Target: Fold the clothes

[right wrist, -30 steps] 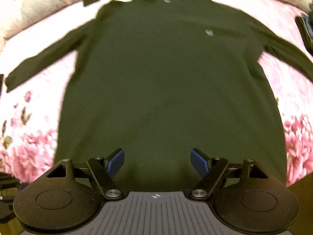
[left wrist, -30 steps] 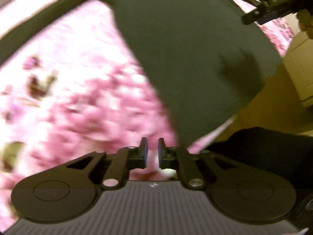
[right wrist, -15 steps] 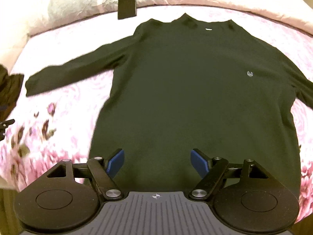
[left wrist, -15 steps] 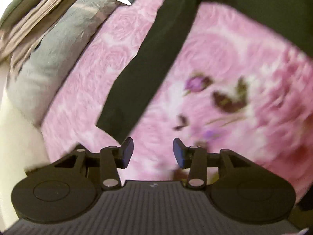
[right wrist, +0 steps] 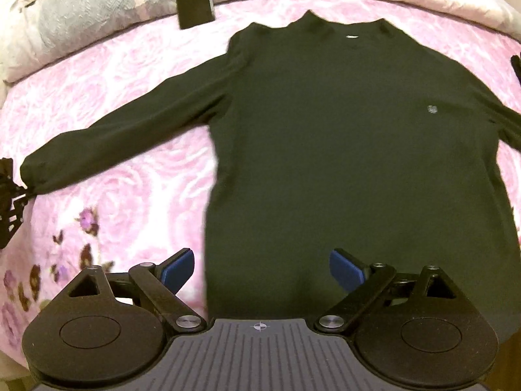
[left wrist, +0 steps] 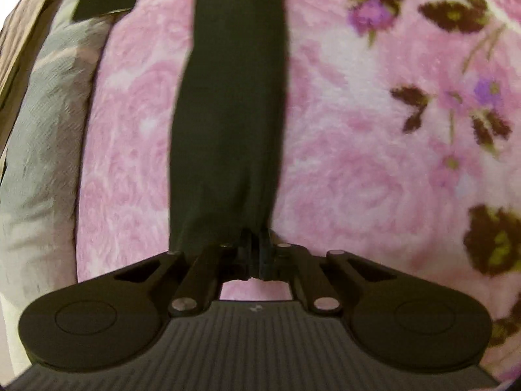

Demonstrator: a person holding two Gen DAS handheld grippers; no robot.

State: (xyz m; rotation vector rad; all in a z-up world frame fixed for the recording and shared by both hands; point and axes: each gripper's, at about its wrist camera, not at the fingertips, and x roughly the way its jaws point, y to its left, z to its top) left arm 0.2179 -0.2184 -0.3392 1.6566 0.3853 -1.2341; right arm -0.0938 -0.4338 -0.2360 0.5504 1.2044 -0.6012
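Dark sweater (right wrist: 351, 150) spread flat on pink floral bed (right wrist: 107, 91), frame centre. Left gripper (left wrist: 255, 247) clenched on sleeve cuff (left wrist: 228, 224), lower centre. Right gripper (right wrist: 262, 268) released above hem.

Matte black left tool (left wrist: 255, 247) with round side discs, silver pivot screws, ribbed grey base. Same build on right tool (right wrist: 260, 268), plus blue finger pads (right wrist: 177, 268), crosshair mark.
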